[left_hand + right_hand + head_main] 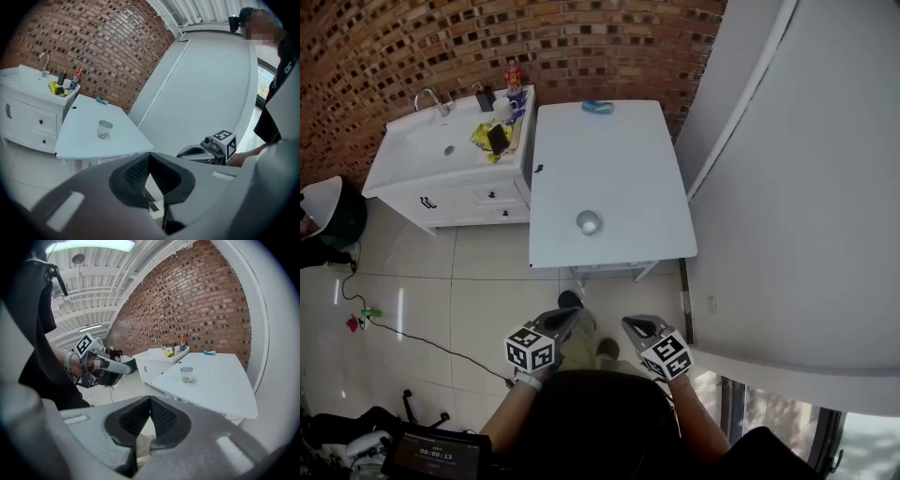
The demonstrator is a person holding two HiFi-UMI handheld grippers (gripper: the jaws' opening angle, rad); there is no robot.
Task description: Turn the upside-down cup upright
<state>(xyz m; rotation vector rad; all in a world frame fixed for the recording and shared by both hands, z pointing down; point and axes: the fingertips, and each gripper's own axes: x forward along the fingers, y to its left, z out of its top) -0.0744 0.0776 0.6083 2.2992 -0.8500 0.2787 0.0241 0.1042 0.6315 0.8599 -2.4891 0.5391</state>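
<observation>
A small pale cup (588, 223) stands alone on the white table (628, 159), near its front edge. It also shows in the left gripper view (104, 129) and the right gripper view (186, 374); its top face looks grey. Both grippers hang close to the person's body, over the floor and well short of the table. My left gripper (567, 322) has its jaws together, and nothing sits between them (149, 157). My right gripper (637, 328) is shut and empty too (150, 401). Each gripper shows in the other's view, pointing toward the table.
A white sink cabinet (450, 173) with a faucet, bottles and a yellow item stands left of the table. A blue object (598, 107) lies at the table's far end. The brick wall (441, 47) is behind, a white wall (806, 187) is to the right, and a cable (403, 328) runs across the floor.
</observation>
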